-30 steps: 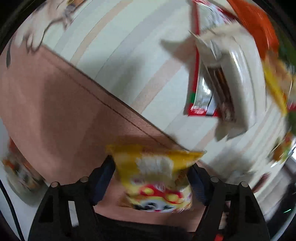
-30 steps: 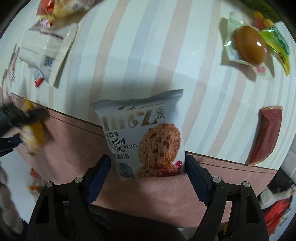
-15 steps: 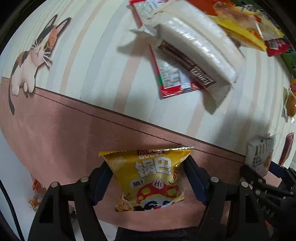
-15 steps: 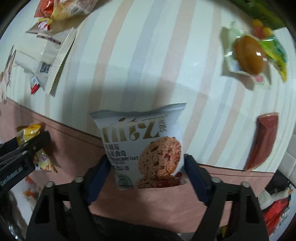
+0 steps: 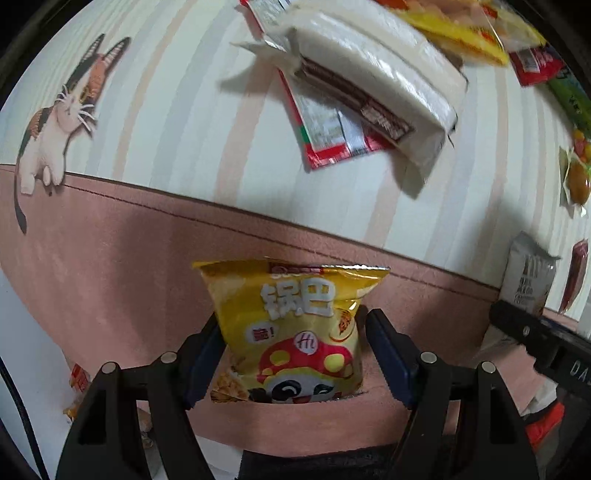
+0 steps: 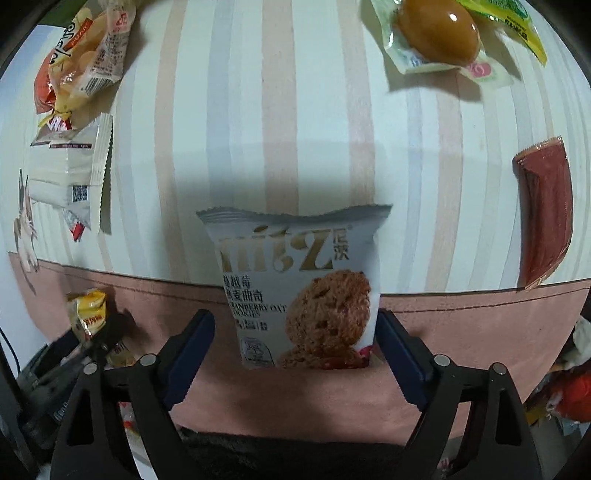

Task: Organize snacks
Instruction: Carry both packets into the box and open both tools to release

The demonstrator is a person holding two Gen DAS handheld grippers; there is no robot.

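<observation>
**Two packets over the pink border, right jaws opening**

Both of my hands are drifting across the cloth compared with one second ago: the cat drawing (image 5: pixel 55 125) and the white wafer pack (image 5: pixel 373 81) are now sitting fuller in my left view, and the brown egg pouch (image 6: pixel 436 33) is sliding to the top edge of my right view.

My left gripper (image 5: pixel 293 354) is holding the yellow crisp packet (image 5: pixel 295 328) by its lower sides, upright, over the pink border (image 5: pixel 110 266) of the striped cloth (image 5: pixel 184 129). My right gripper (image 6: pixel 291 350) has the grey cookie packet (image 6: pixel 295 291) between its jaws, which have just been opening; the left pad is standing clear of the packet and the right pad is just beside its edge, so I am judging that it is being let go here.

Around them, the dark red stick (image 6: pixel 546 210) and more loose snacks (image 6: pixel 81 55) are lying well apart.

I think I am in the placing step. Next I should free the cookie packet fully, then set the yellow one near it.
</observation>
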